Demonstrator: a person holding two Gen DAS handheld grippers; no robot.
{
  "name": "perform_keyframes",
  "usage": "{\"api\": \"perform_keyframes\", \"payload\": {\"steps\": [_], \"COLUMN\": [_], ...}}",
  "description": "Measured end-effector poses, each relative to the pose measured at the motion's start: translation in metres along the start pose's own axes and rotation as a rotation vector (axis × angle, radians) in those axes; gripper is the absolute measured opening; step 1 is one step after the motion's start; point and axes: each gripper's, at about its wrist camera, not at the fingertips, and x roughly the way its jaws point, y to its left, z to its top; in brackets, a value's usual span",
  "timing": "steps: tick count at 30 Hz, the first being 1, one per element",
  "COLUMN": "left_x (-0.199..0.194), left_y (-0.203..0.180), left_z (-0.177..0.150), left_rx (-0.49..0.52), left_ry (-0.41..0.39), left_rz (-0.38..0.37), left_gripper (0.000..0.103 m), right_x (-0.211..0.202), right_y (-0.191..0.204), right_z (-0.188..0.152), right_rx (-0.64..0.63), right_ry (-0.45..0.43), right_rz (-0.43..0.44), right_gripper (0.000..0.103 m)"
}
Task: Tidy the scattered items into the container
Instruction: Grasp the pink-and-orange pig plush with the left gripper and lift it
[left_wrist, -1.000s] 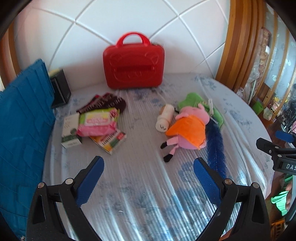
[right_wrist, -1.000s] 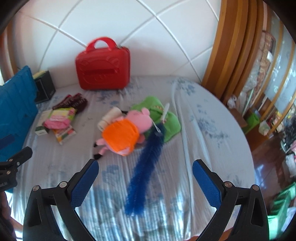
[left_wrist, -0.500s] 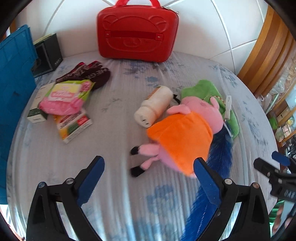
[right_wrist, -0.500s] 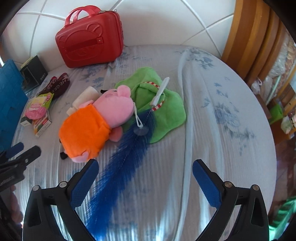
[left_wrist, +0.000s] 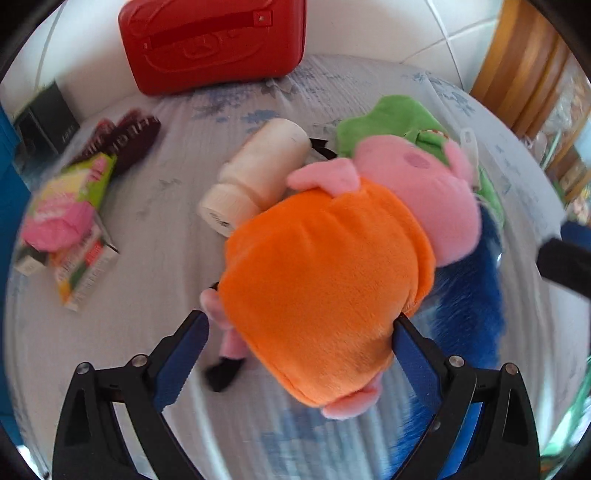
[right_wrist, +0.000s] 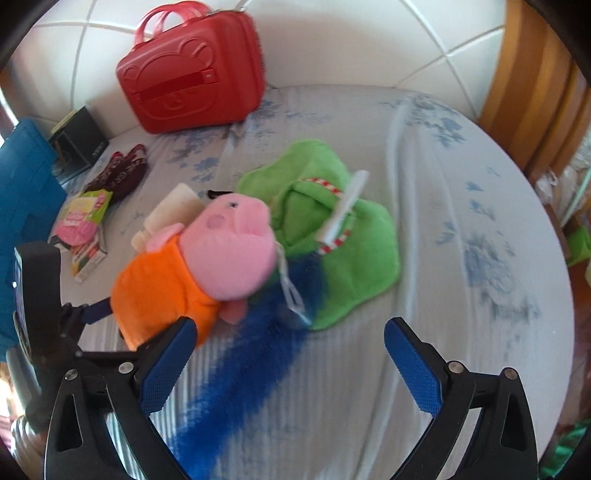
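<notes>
A pink pig plush in an orange dress (left_wrist: 325, 280) (right_wrist: 207, 266) lies on the bed. My left gripper (left_wrist: 299, 347) is open, its jaws on either side of the orange body. A blue feather duster (right_wrist: 258, 354) (left_wrist: 469, 295) with a white handle lies beside the plush on a green cloth (right_wrist: 332, 236) (left_wrist: 388, 118). My right gripper (right_wrist: 288, 354) is open above the duster's blue part. A white bottle (left_wrist: 255, 177) (right_wrist: 166, 210) lies behind the plush. The shut red case (left_wrist: 214, 40) (right_wrist: 192, 70) stands at the back.
At the left lie a pink-green packet (left_wrist: 70, 199) (right_wrist: 81, 218), a small carton (left_wrist: 85, 269), dark red gloves (left_wrist: 125, 140) (right_wrist: 122, 170) and a black box (left_wrist: 44, 118) (right_wrist: 77, 144). A blue pillow (right_wrist: 26, 181) is at the far left. The bed edge curves at right.
Both grippers have moved forward and down toward the bed. The left jaws now flank the plush's orange body; the right gripper has closed in over the blue duster.
</notes>
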Motion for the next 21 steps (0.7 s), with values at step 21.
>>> {"api": "perform_keyframes", "payload": {"steps": [21], "left_x": [0.014], "left_y": [0.002], "left_z": [0.013], "left_rx": [0.121], "left_ry": [-0.051], "left_rz": [-0.126], "left_gripper": [0.083], "right_x": [0.086], "right_y": [0.033], "right_z": [0.017], "right_rx": [-0.057], "right_ry": [0.143], "right_rz": [0.165], "right_gripper": [0.097]}}
